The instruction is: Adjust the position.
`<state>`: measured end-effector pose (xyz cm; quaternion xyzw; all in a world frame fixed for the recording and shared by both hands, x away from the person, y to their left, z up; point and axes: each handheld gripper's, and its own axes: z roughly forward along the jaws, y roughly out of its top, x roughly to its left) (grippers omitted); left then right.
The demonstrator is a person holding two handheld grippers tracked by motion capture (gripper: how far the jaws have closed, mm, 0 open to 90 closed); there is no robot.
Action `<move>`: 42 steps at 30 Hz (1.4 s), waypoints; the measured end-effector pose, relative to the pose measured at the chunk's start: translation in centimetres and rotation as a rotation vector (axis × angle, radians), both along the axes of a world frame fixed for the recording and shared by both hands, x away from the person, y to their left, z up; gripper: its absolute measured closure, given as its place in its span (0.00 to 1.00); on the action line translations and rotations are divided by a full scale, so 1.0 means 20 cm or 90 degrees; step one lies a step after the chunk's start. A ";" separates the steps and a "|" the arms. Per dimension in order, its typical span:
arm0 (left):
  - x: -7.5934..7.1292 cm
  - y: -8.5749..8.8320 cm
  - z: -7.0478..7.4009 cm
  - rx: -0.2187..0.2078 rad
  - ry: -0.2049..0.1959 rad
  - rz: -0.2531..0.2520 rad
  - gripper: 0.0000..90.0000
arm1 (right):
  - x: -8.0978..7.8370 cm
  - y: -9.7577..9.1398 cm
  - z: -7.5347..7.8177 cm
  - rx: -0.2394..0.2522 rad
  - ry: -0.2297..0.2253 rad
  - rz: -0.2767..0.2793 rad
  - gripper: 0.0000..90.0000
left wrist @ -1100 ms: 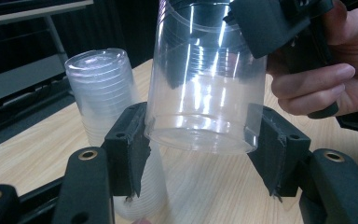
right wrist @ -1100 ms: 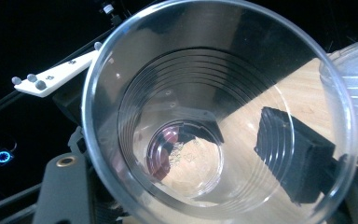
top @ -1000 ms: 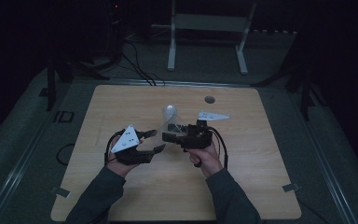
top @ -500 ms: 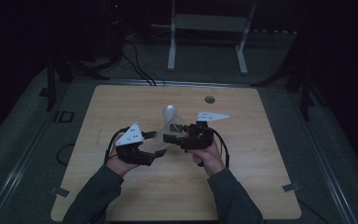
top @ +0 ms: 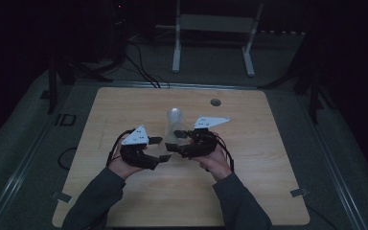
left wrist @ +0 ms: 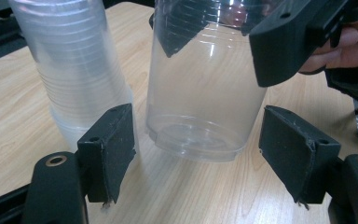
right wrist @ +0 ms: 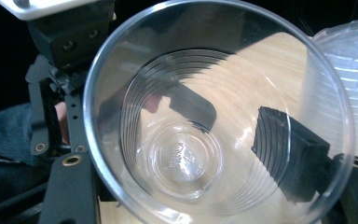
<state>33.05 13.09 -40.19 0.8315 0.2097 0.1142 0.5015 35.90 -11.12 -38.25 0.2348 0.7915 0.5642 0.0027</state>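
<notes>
Dim room, pale wooden table [top: 124, 201]: left of the upside-down stack of clear plastic cups [top: 174, 125], the left gripper [left wrist: 193, 154] has just spread its jaws off the single clear plastic cup [left wrist: 205, 93], freed and clamped by the right gripper [right wrist: 200, 126], not yet set down.

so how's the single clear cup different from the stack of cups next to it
The single clear cup is one cup, mouth up, gripped at its rim by the right hand-held gripper; the stack of cups is many nested, standing untouched on the table. The stack looks cloudier and the single cup clearer. Both are transparent ribbed plastic.
</notes>
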 end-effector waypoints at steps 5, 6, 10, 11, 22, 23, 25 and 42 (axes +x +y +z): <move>0.01 -0.02 0.00 0.029 -0.010 -0.004 0.30 | 0.00 0.01 -0.01 -0.014 0.006 -0.003 0.36; 0.01 -0.02 0.00 0.032 -0.010 -0.006 0.31 | 0.00 0.01 -0.01 -0.018 0.006 -0.005 0.36; 0.02 -0.04 -0.01 0.040 -0.012 -0.012 0.34 | 0.00 0.02 -0.01 -0.027 0.005 -0.004 0.36; 0.02 -0.04 -0.01 0.040 -0.014 -0.012 0.36 | 0.00 0.02 -0.02 -0.028 0.005 -0.002 0.36; 0.01 -0.04 -0.01 0.032 -0.016 -0.016 0.45 | 0.00 0.02 -0.02 -0.032 0.003 0.001 0.33; 0.01 -0.04 -0.01 0.030 -0.016 -0.016 0.45 | -0.01 0.02 -0.02 -0.032 0.002 0.001 0.33; 0.01 -0.04 -0.02 0.024 -0.015 -0.016 0.45 | -0.01 0.02 -0.01 -0.032 0.000 -0.001 0.32; 0.01 -0.01 -0.02 -0.061 0.000 0.005 0.46 | -0.03 -0.01 0.00 0.049 -0.040 0.001 0.23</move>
